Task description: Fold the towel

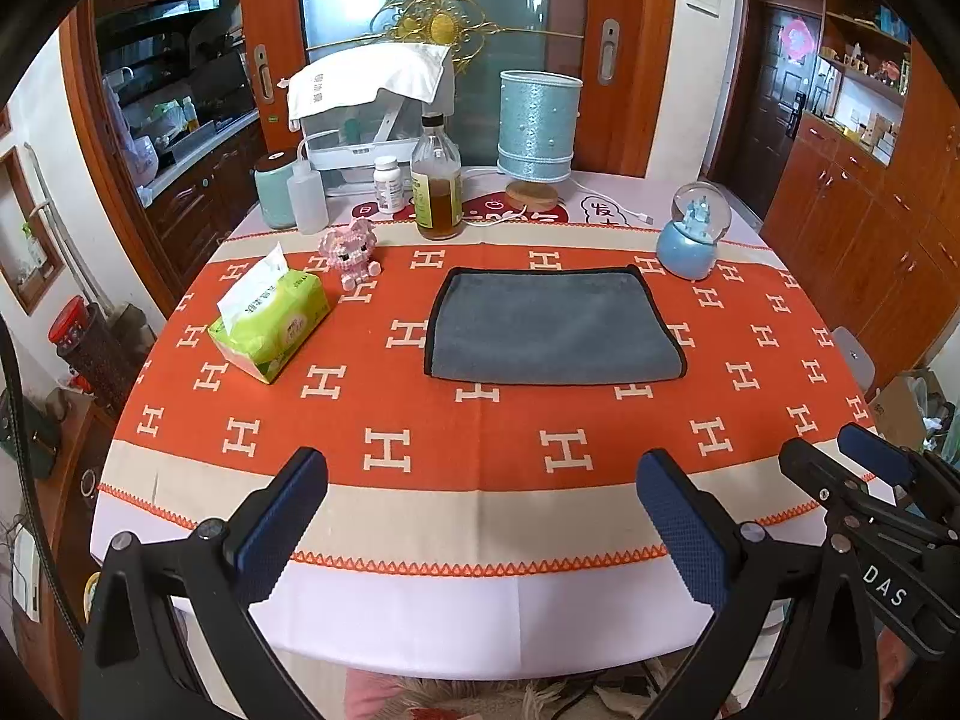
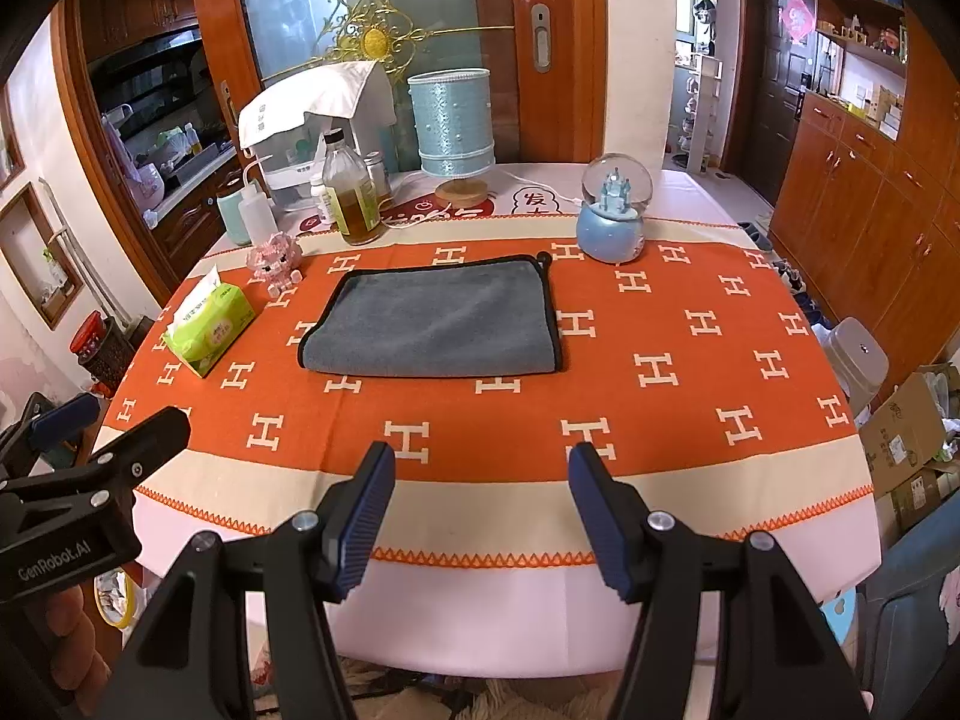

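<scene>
A grey towel (image 1: 553, 327) with a black hem lies flat as a rectangle on the orange patterned tablecloth (image 1: 480, 432); it also shows in the right wrist view (image 2: 435, 324), with a small hanging loop at its far right corner. My left gripper (image 1: 480, 510) is open and empty, held over the table's near edge, well short of the towel. My right gripper (image 2: 480, 510) is open and empty, also at the near edge. In the left wrist view the right gripper (image 1: 840, 456) shows at the far right. In the right wrist view the left gripper (image 2: 108, 426) shows at the far left.
A green tissue pack (image 1: 270, 324) and a pink toy (image 1: 354, 252) sit left of the towel. A blue snow globe (image 1: 690, 234) stands at its far right. An oil bottle (image 1: 437, 180), several small bottles and a blue lamp (image 1: 540, 132) line the back.
</scene>
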Action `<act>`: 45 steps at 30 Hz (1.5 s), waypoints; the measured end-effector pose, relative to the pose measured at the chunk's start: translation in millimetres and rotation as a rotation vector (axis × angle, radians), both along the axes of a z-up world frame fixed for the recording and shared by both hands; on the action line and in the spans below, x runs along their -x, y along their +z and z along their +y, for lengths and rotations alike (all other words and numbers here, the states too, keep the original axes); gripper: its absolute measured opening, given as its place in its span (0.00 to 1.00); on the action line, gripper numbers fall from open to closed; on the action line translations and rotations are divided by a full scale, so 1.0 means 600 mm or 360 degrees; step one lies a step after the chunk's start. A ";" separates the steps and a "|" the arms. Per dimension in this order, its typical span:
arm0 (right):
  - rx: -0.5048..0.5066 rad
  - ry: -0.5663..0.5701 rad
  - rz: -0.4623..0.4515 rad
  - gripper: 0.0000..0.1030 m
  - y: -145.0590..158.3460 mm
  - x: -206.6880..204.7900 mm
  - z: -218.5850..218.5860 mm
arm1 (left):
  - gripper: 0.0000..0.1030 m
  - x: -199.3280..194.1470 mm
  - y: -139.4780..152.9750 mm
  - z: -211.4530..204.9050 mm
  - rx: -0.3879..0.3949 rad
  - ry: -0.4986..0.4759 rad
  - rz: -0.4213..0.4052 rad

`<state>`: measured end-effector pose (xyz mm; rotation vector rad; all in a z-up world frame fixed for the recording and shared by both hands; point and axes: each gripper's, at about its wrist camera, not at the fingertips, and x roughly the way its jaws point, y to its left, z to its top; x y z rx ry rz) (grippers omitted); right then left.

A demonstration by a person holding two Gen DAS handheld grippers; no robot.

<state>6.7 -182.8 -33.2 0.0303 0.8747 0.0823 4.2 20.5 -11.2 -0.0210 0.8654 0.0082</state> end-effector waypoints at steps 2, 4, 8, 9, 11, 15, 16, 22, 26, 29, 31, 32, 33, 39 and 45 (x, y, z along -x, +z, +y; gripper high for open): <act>0.0004 0.0001 -0.0004 0.58 0.000 0.000 0.000 | 0.99 -0.002 -0.001 0.001 0.0004 0.0002 0.0001; 0.0003 -0.0001 0.0001 0.58 0.000 0.000 0.001 | 0.99 -0.002 -0.001 0.001 0.0000 0.0001 0.0002; 0.0006 -0.0001 0.0006 0.58 -0.003 -0.007 0.000 | 0.99 -0.004 -0.003 0.002 0.0003 0.0001 0.0007; 0.0004 0.0000 0.0005 0.58 -0.002 -0.006 0.001 | 0.99 -0.004 -0.003 0.002 0.0001 0.0002 0.0006; 0.0004 -0.0002 0.0008 0.58 -0.003 -0.008 -0.001 | 0.99 -0.004 -0.003 0.002 0.0002 0.0002 0.0007; 0.0003 -0.0002 0.0015 0.58 -0.008 -0.011 0.000 | 0.99 -0.004 -0.003 0.003 0.0002 0.0001 0.0009; 0.0004 -0.0003 0.0016 0.58 -0.009 -0.012 0.000 | 0.99 -0.004 -0.004 0.003 0.0003 0.0002 0.0011; 0.0005 -0.0002 0.0015 0.58 -0.009 -0.014 0.000 | 0.99 -0.005 -0.008 0.002 0.0002 0.0004 0.0013; 0.0009 -0.0003 0.0013 0.58 -0.015 -0.016 0.000 | 0.99 -0.008 -0.013 0.002 -0.0001 0.0006 0.0015; 0.0010 -0.0006 0.0018 0.58 -0.021 -0.020 -0.001 | 0.99 -0.009 -0.015 0.002 0.0000 0.0006 0.0017; 0.0013 -0.0005 0.0015 0.58 -0.017 -0.019 0.000 | 0.99 -0.009 -0.015 0.002 0.0000 0.0005 0.0015; 0.0013 -0.0006 0.0016 0.58 -0.017 -0.019 0.000 | 0.99 -0.009 -0.016 0.002 -0.0003 0.0004 0.0014; 0.0012 -0.0005 0.0016 0.58 -0.017 -0.019 0.000 | 0.99 -0.009 -0.015 0.002 -0.0002 0.0004 0.0017; 0.0016 -0.0005 0.0017 0.58 -0.019 -0.021 -0.001 | 0.99 -0.015 -0.017 0.001 -0.0003 0.0001 0.0022; 0.0020 -0.0007 0.0016 0.58 -0.018 -0.021 0.000 | 0.99 -0.015 -0.017 0.000 -0.0002 0.0003 0.0021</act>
